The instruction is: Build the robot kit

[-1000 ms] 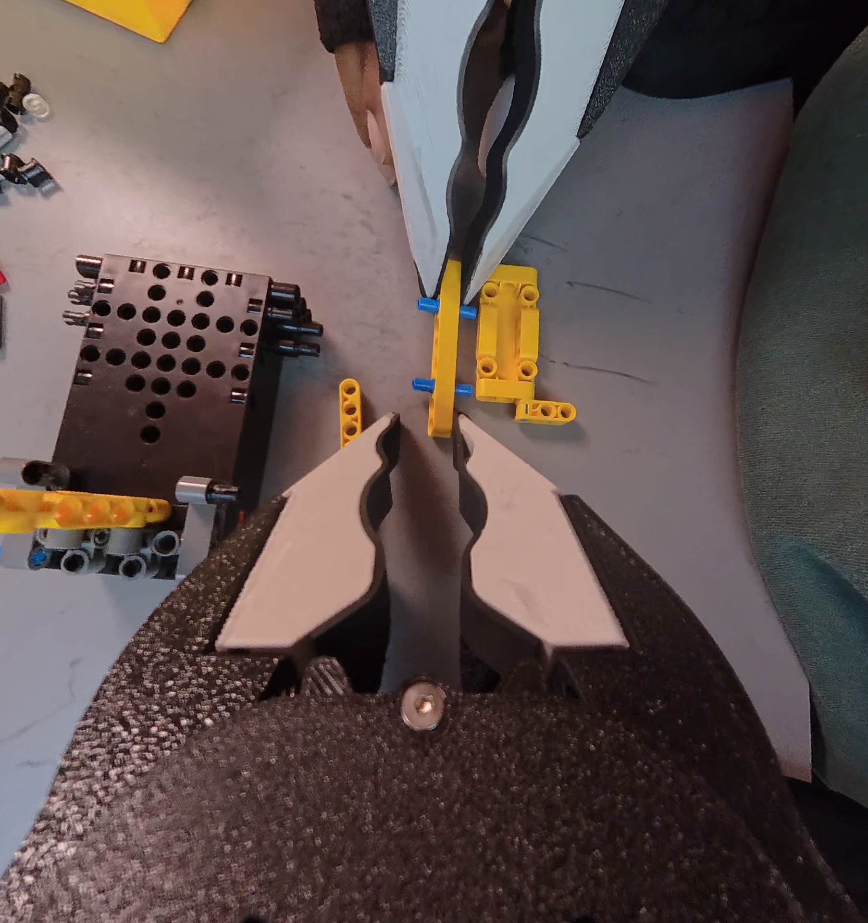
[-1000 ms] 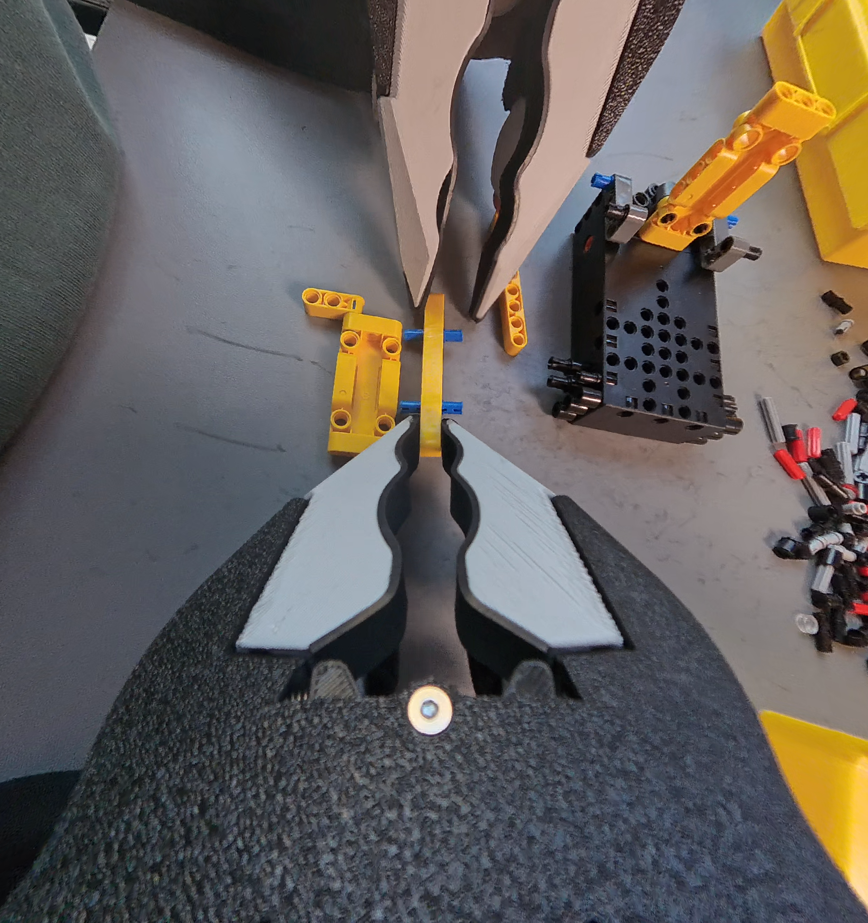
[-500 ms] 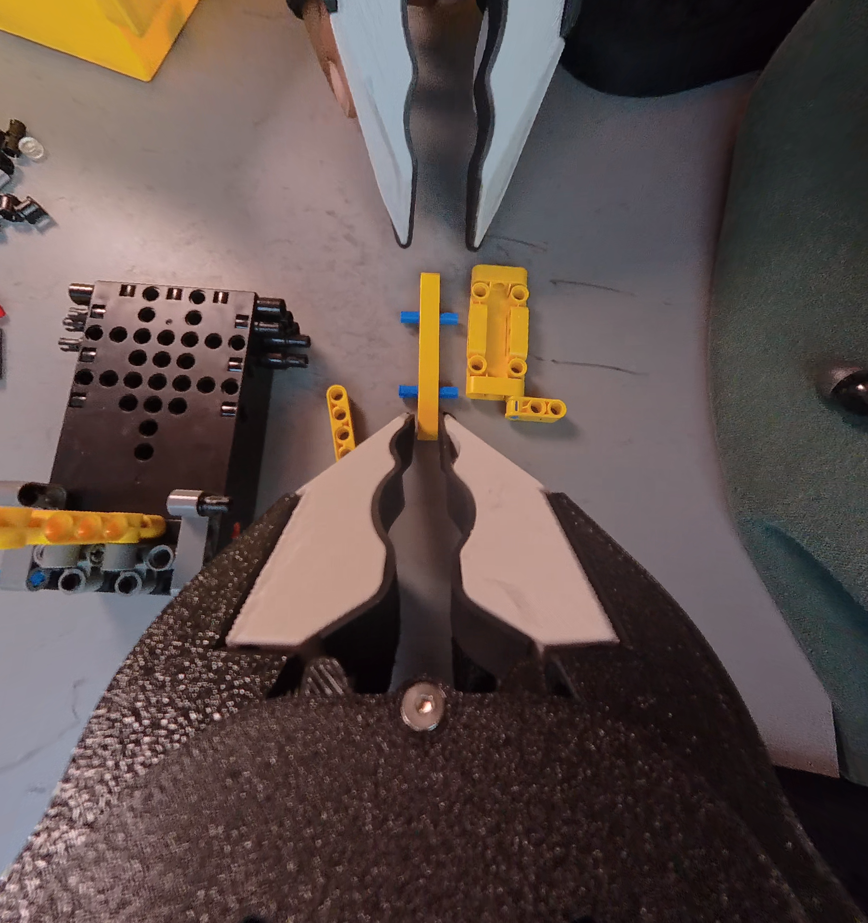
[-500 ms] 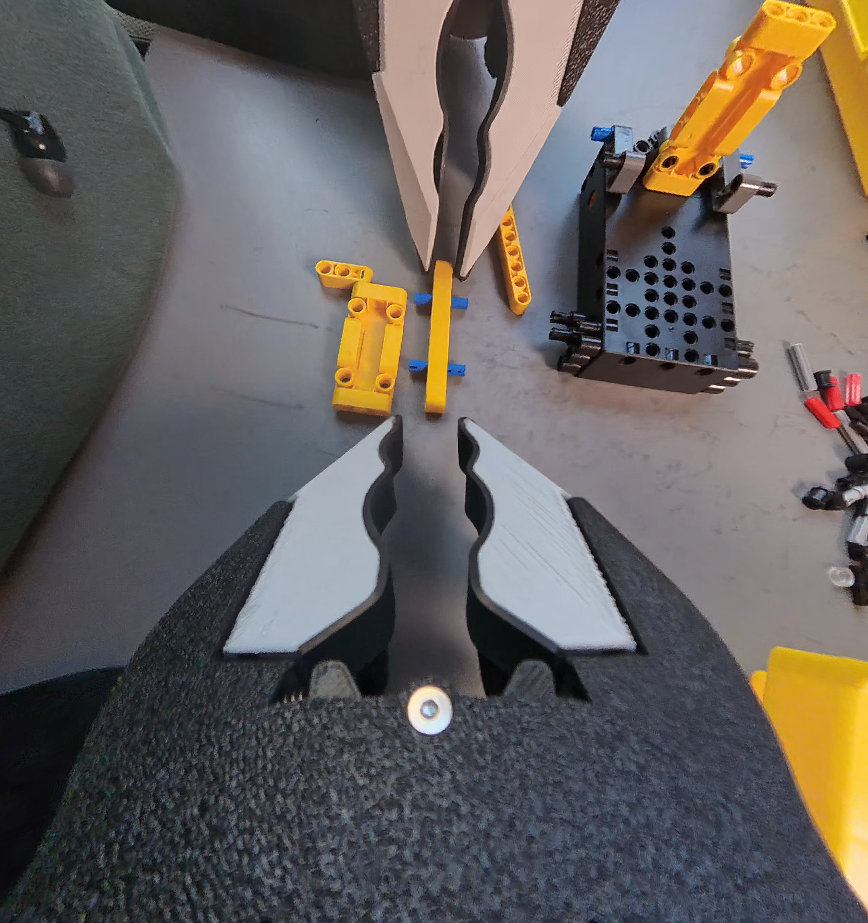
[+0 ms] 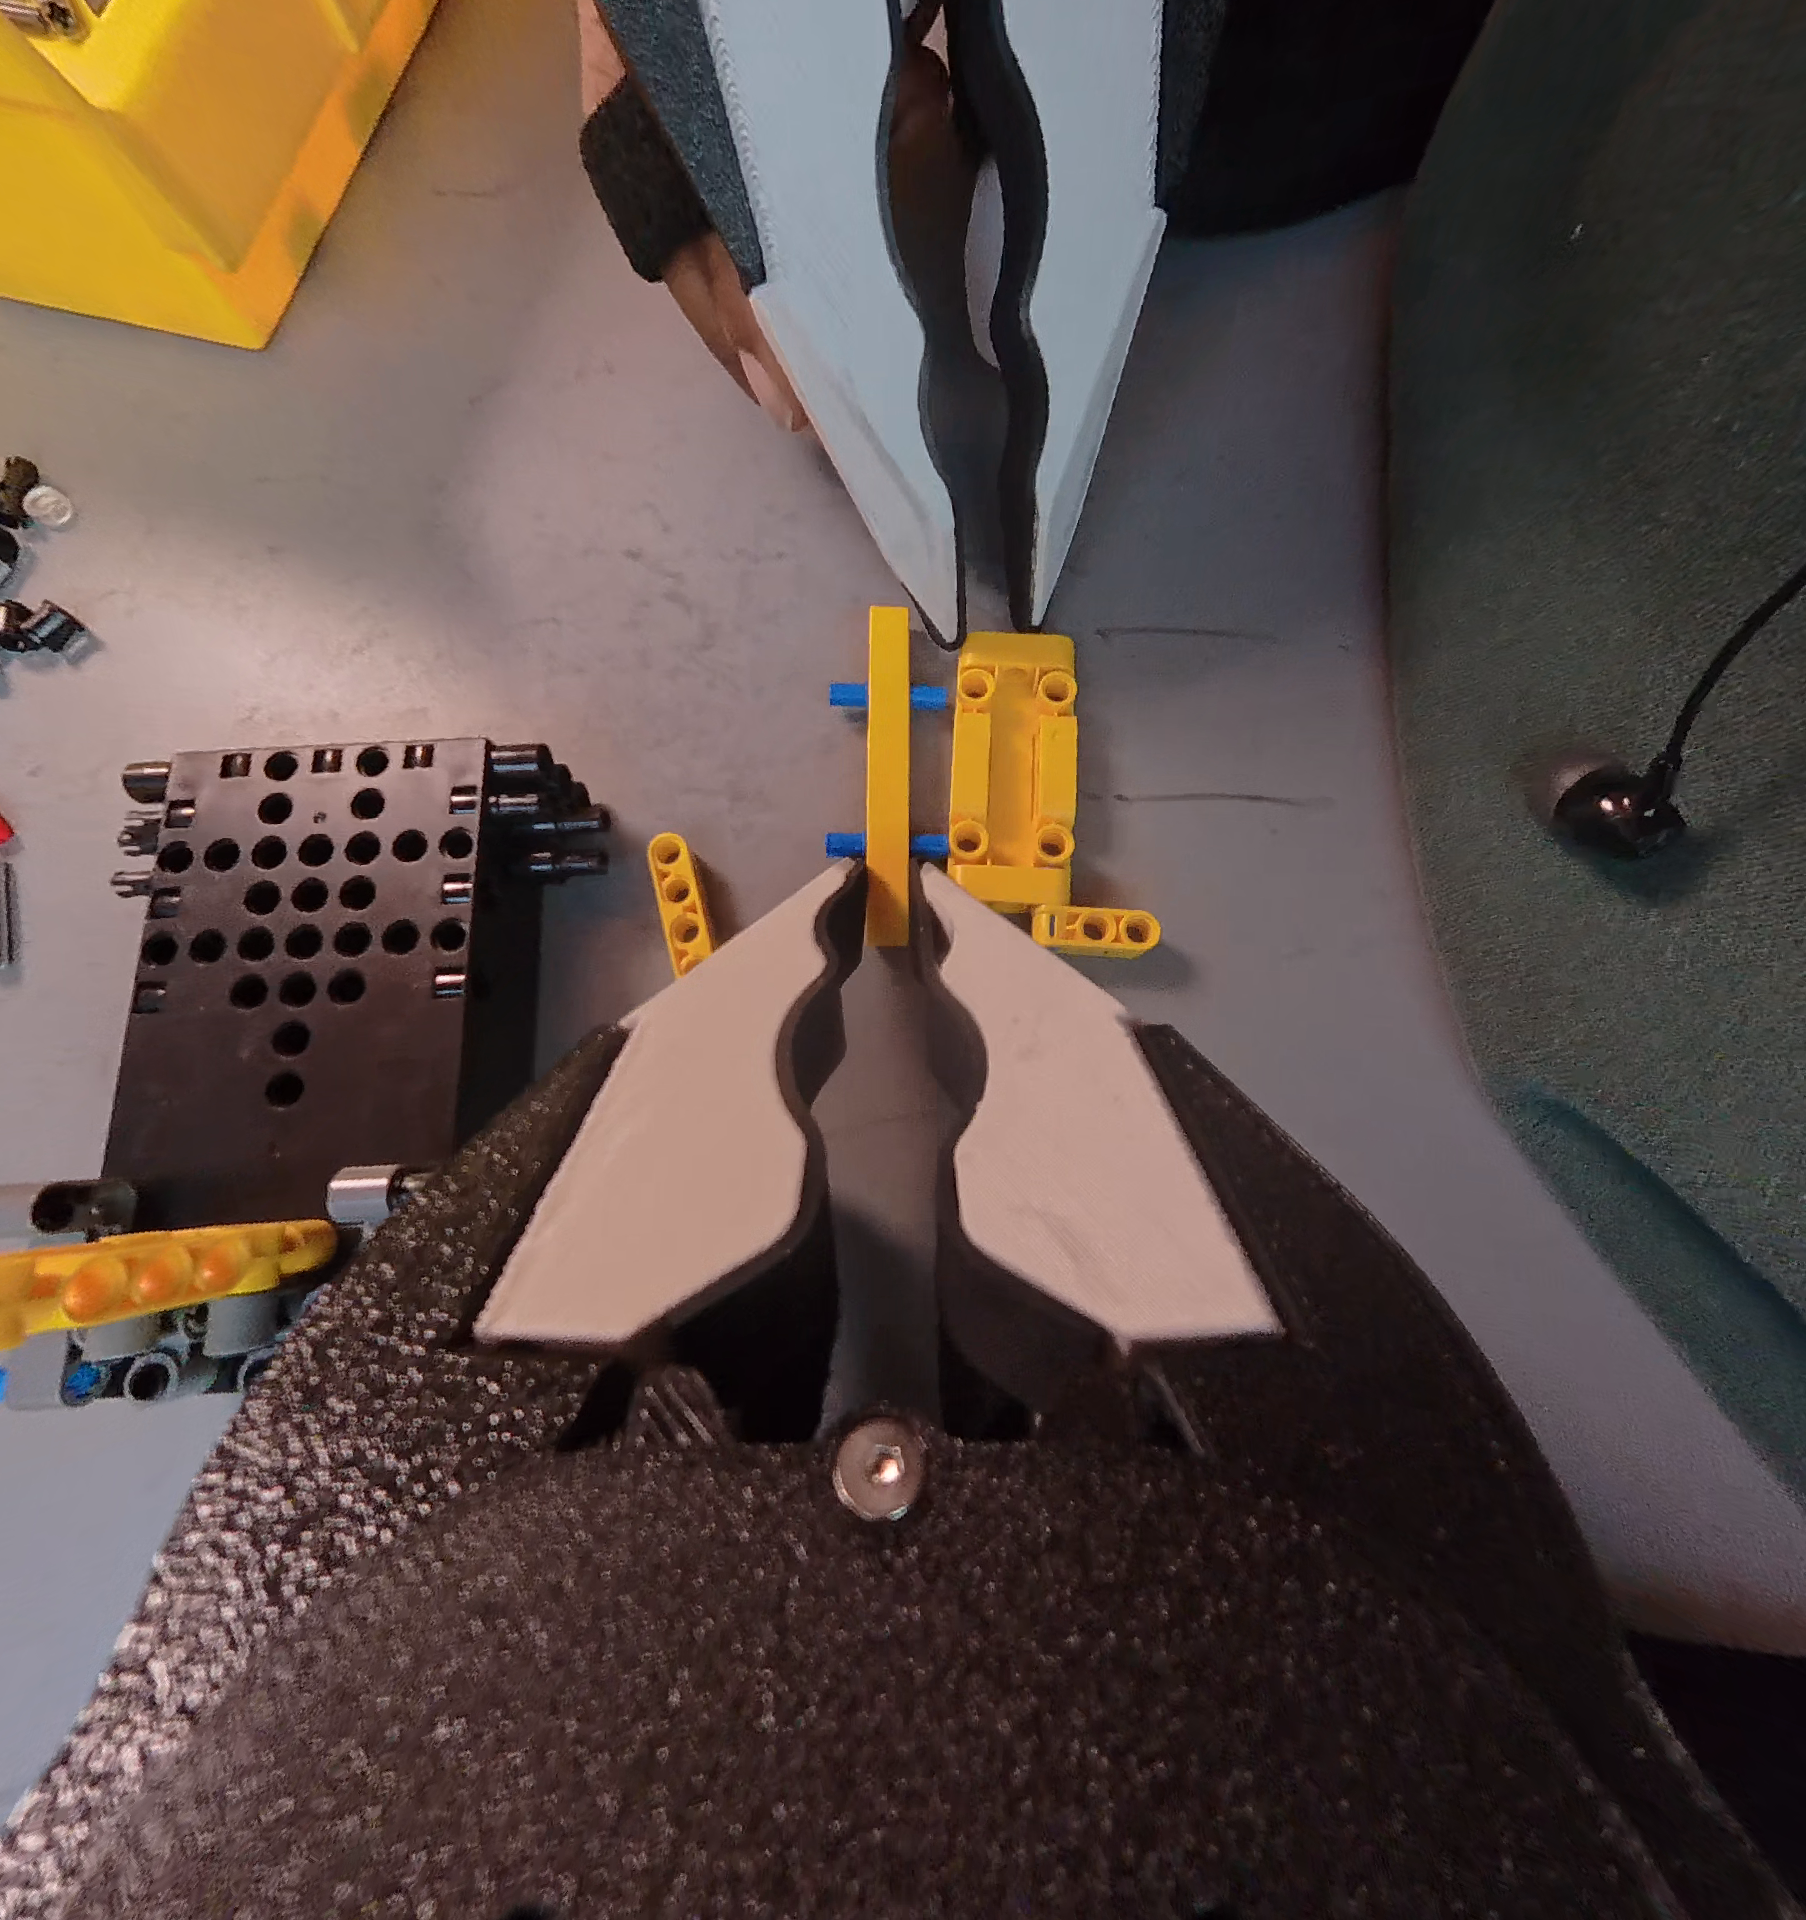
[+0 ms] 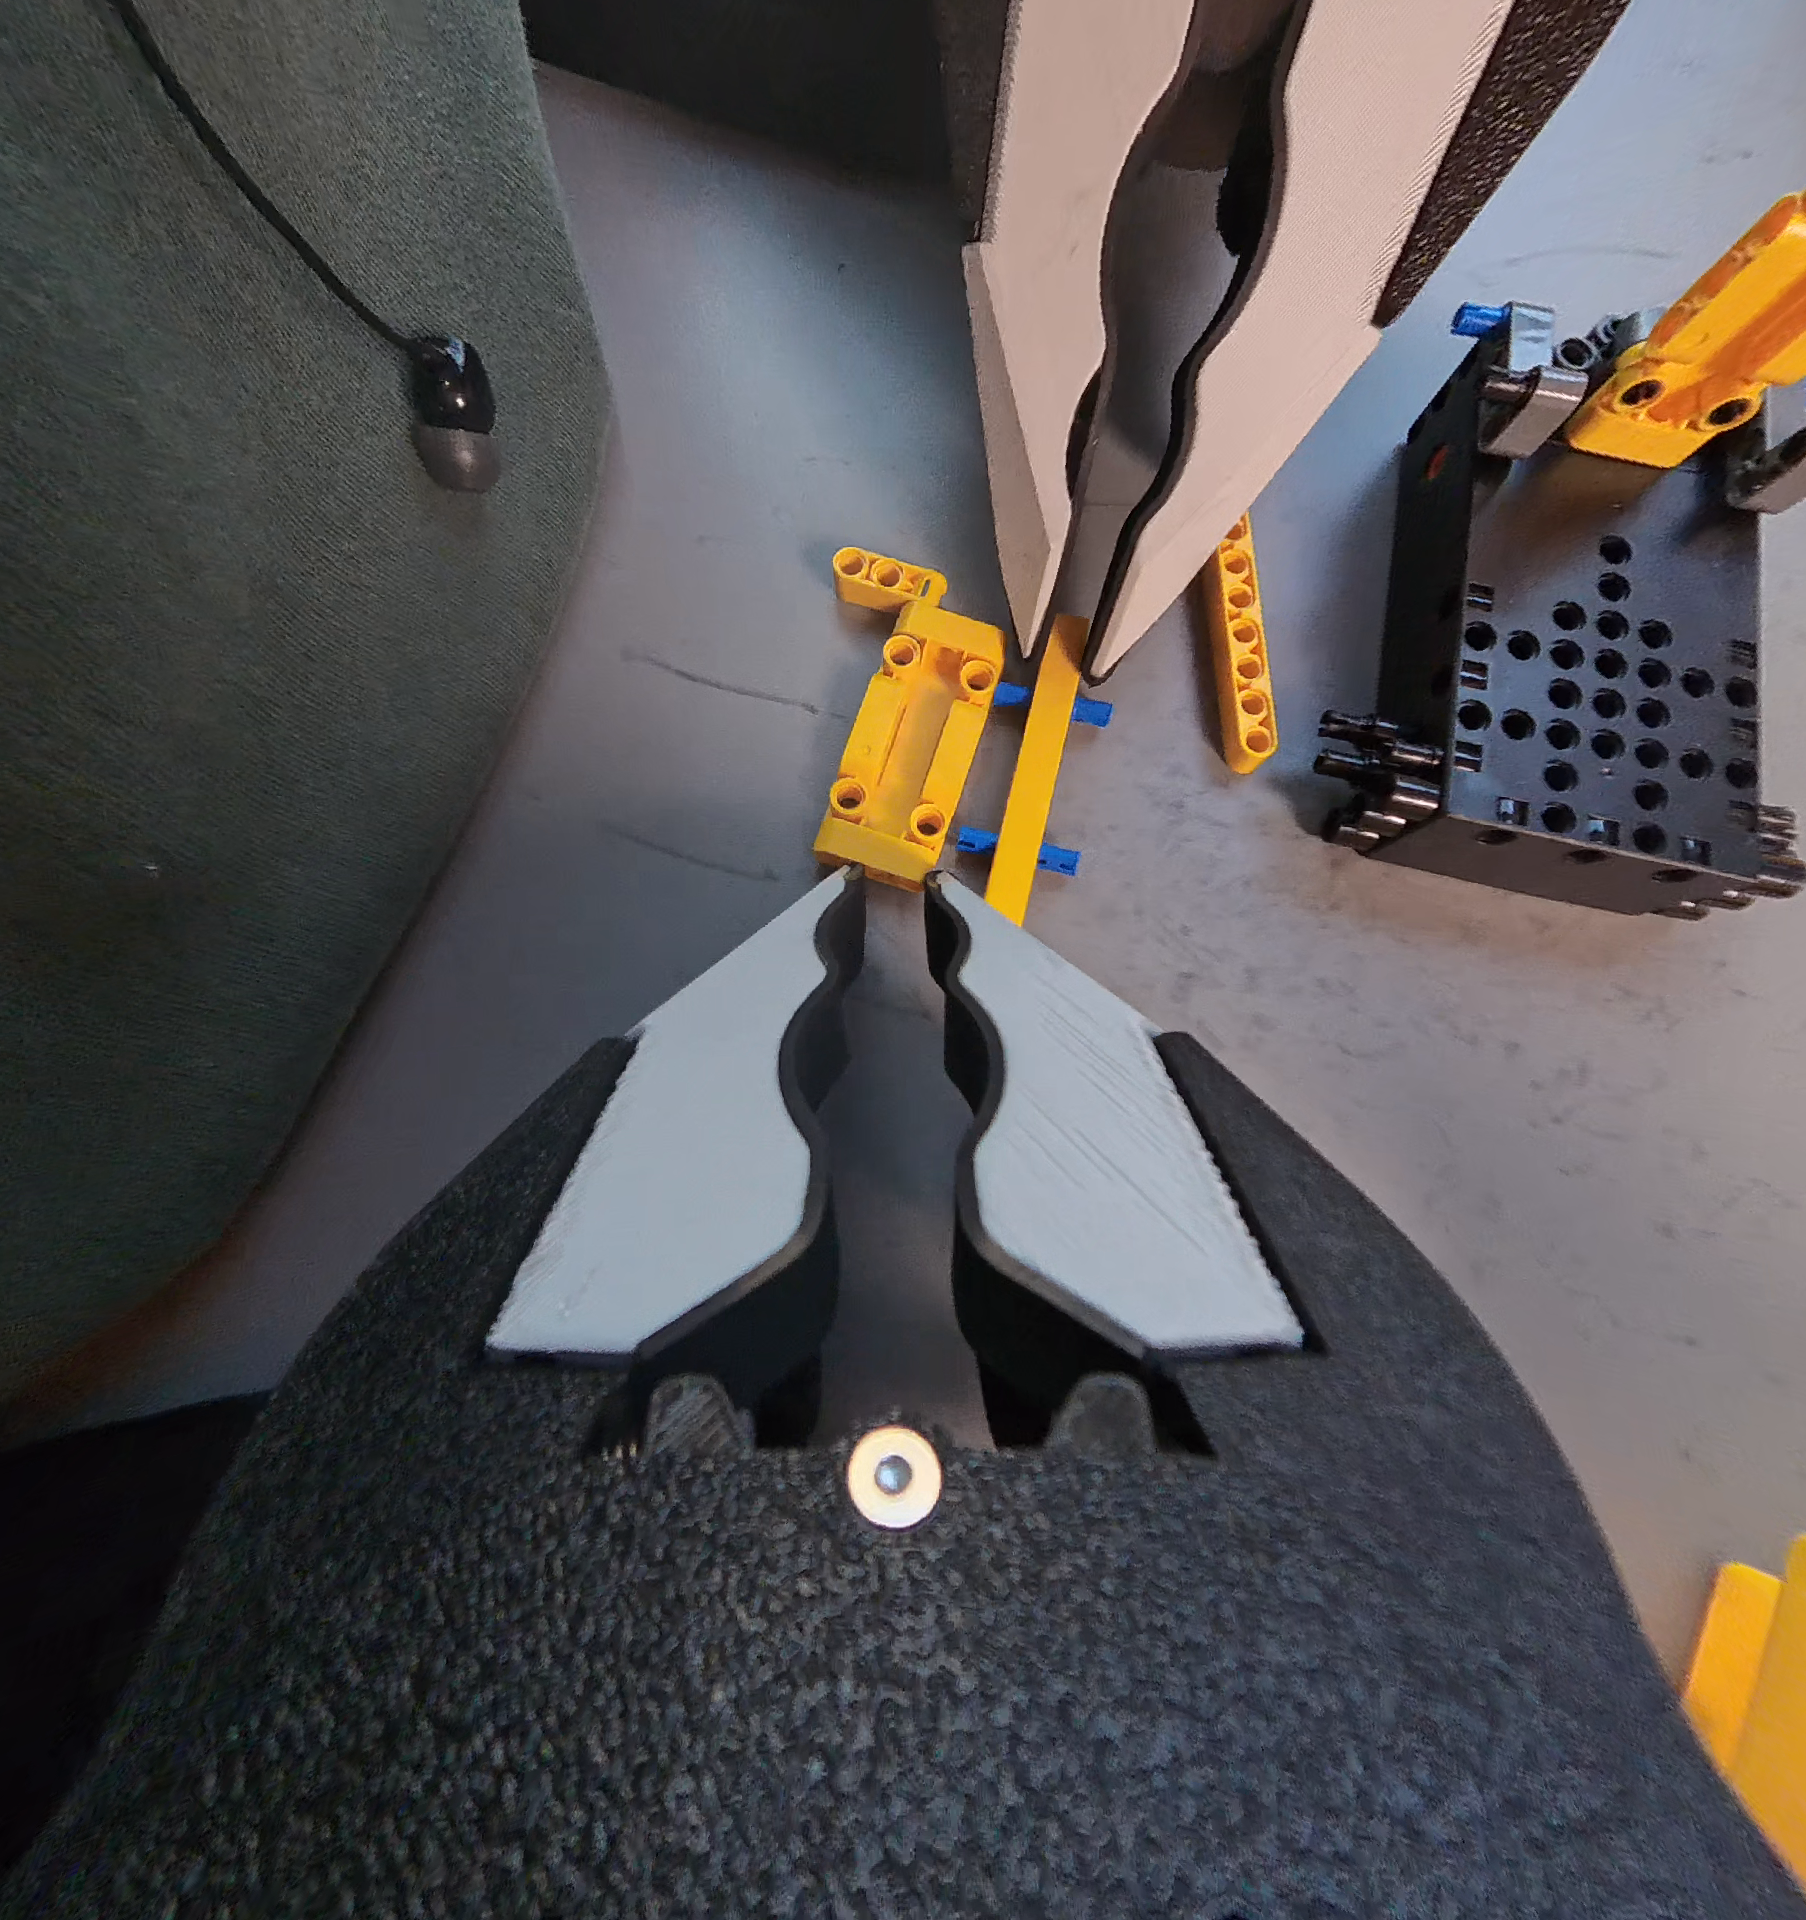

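Left wrist view showed the left hand-held gripper clamped on a long yellow plastic beam with blue pins, on edge above the grey tabletop. The right hand-held gripper, fingers narrowly apart, touched a yellow rectangular holed frame piece. No writing was legible.

L gripper is low over the table, pointing fwd, fingers drawn in tight on the near end of a yellow beam, which sits pinched between the tips. R gripper comes in from the opp. side, tip to tip w/ the L one but offset a bit sideways. Its jaws are a narrow gap apart, nothing seen between them. Person's hand shows behind the R gripper body, dark cuff at the wrist.
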